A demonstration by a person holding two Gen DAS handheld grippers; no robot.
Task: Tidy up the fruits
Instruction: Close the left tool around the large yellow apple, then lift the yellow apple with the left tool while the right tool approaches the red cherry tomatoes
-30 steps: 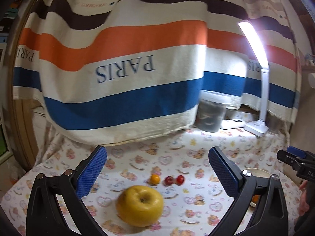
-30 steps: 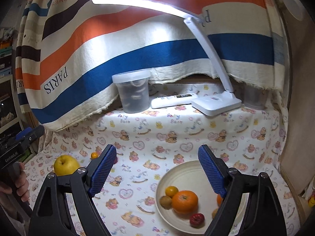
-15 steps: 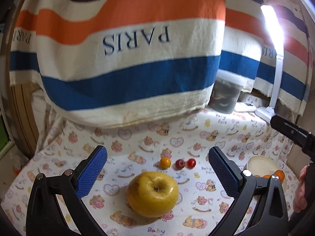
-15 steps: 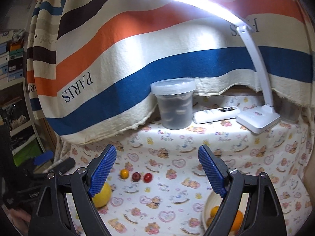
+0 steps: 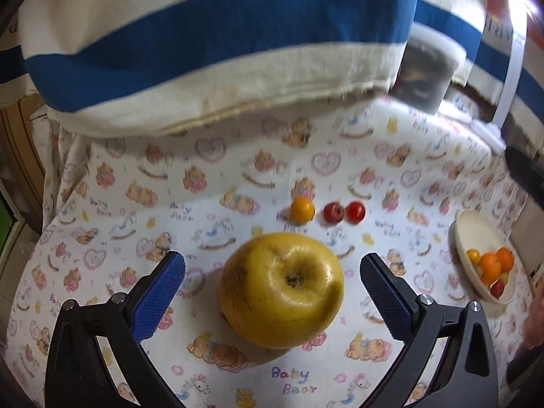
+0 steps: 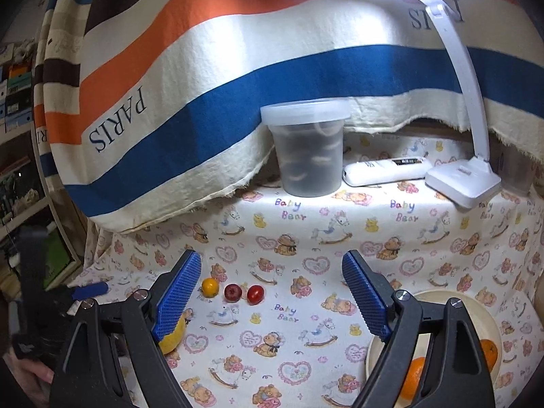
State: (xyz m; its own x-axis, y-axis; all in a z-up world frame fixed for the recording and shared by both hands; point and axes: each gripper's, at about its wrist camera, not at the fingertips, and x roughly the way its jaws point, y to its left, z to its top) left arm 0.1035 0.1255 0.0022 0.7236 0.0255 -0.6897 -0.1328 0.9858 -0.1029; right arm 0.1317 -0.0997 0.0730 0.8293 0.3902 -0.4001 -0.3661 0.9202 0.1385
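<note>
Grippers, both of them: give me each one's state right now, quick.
Left gripper: open, holding nothing; the yellow apple sits between its fingers, gaps on both sides.
Right gripper: open and empty, above the tablecloth.

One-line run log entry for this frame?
left claw: open, straddling yellow apple | right claw: open, empty | plate: holds fruit

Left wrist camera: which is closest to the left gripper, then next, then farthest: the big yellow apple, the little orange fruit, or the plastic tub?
From the left gripper:
1. Yellow apple, right between the open jaws.
2. Small orange fruit, just past the apple, leftmost of the three little fruits.
3. Plastic tub, far back on the right, by the striped cloth.
</note>
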